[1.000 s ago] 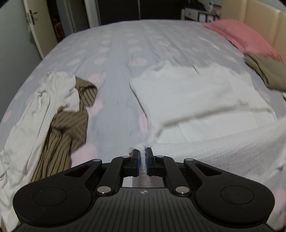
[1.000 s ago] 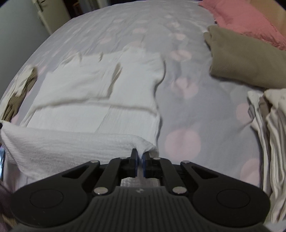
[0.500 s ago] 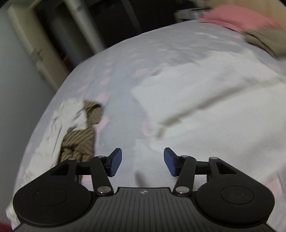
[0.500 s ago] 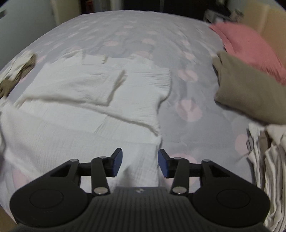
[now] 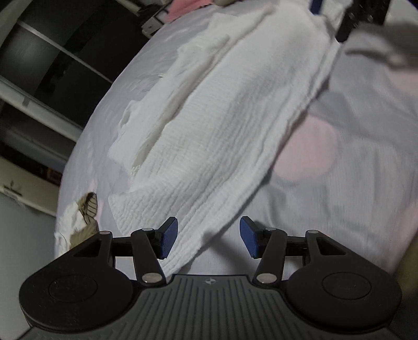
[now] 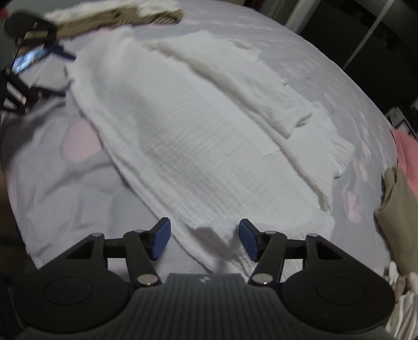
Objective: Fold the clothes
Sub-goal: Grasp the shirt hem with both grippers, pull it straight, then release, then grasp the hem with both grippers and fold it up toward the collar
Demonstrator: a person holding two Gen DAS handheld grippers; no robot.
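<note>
white textured garment (image 5: 222, 125) lies flat and partly folded on the bed (image 5: 365, 130), long and narrow, with a folded layer ridge running along its length. bed sheet is grey with pale pink dots. left tongs (image 5: 206, 238) are spread, blue pads apart, nothing pinched; one end corner of the garment lies under and between them, the left pad just beside the cloth edge, no pad pressing on it. right tongs (image 6: 203, 240) are spreading wider at this moment, the garment's other end lies under and between the pads, a small rumpled bump of cloth there, pads not pressing it. in the left wrist view the right tongs show at the top edge over the far end of the garment, blurred. in the right wrist view the left tongs (image 6: 52, 52) show at top left beside the garment's far end, blurred too. striped brown and white clothes pile (image 5: 81, 219) sits on the bed edge, well apart from the white garment; same pile (image 6: 117, 13) at top of right view. olive folded cloth (image 6: 397, 217) near the right edge, pink pillow (image 6: 407, 149) behind it, more pale clothes (image 6: 402, 295) at lower right. dark wardrobe (image 5: 39, 65) beyond the bed.
</note>
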